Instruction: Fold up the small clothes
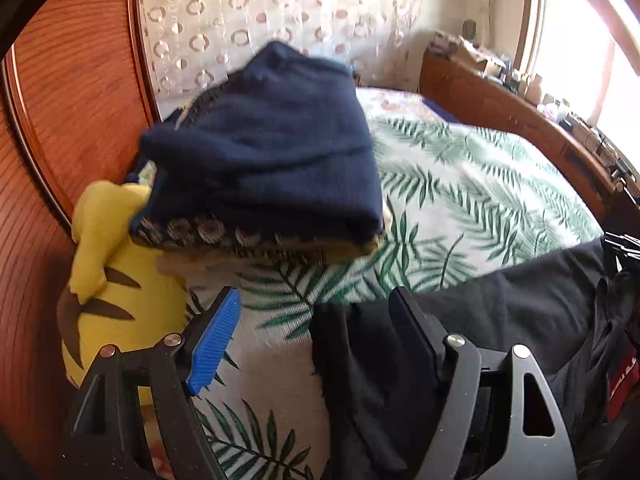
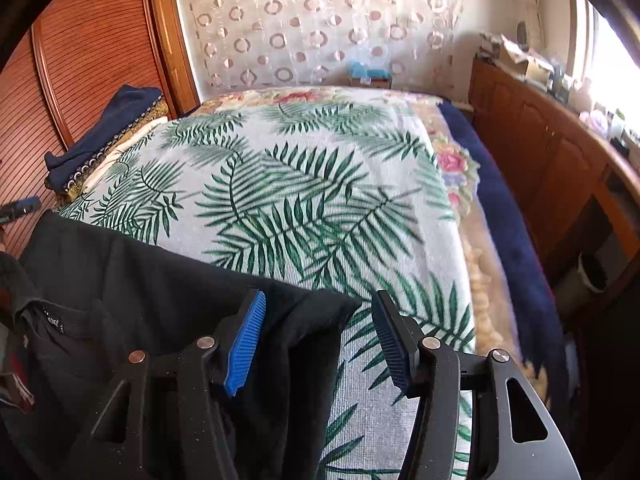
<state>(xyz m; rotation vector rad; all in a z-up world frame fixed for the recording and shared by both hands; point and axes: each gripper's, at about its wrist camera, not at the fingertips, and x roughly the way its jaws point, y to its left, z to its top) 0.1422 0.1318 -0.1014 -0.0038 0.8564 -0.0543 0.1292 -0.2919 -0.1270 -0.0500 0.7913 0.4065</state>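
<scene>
A black collared shirt (image 2: 140,280) lies spread on the near part of the bed; in the left wrist view the black shirt (image 1: 520,308) runs off to the right. My left gripper (image 1: 316,320) is open above its left edge, and black cloth lies between the spread fingers without the pads pressing it. My right gripper (image 2: 318,336) is open over the shirt's right corner, which pokes up between its fingers. A stack of folded clothes (image 1: 264,152), navy on top, rests at the bed's far left, and the same folded stack (image 2: 104,128) shows small in the right wrist view.
The bed has a palm-leaf cover (image 2: 300,200). A yellow plush toy (image 1: 108,280) sits under the stack's edge by the wooden panel (image 1: 60,120). A wooden dresser (image 2: 560,160) lines the right side, with a bin (image 2: 592,276) beside it.
</scene>
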